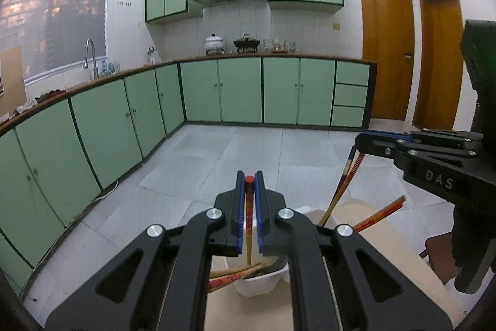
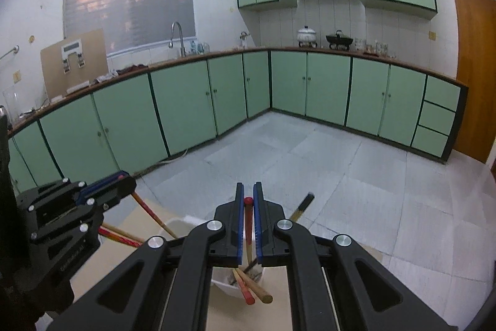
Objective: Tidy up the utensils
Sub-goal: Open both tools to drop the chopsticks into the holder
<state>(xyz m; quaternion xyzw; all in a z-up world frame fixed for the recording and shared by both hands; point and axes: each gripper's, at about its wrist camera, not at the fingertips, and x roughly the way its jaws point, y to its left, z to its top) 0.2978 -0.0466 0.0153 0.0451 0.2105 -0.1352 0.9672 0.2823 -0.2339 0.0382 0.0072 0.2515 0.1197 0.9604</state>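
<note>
My left gripper (image 1: 249, 180) is shut on a red-tipped chopstick (image 1: 248, 217) that hangs down over a white container (image 1: 257, 284). My right gripper (image 2: 248, 200) is shut on another red-tipped chopstick (image 2: 248, 225) standing over a white container (image 2: 228, 284) with several chopsticks (image 2: 252, 289) inside. In the left wrist view the right gripper (image 1: 359, 145) shows at the right, holding chopsticks (image 1: 344, 185) whose lower ends sit in a white holder (image 1: 313, 214). In the right wrist view the left gripper (image 2: 124, 180) shows at the left with its chopstick (image 2: 152, 214).
The containers stand on a beige tabletop (image 1: 387, 241). More chopsticks (image 1: 232, 275) lie in the container. Beyond are a grey tiled floor (image 1: 248, 151), green cabinets (image 1: 241, 89), a sink tap (image 1: 90, 55) and wooden doors (image 1: 387, 51).
</note>
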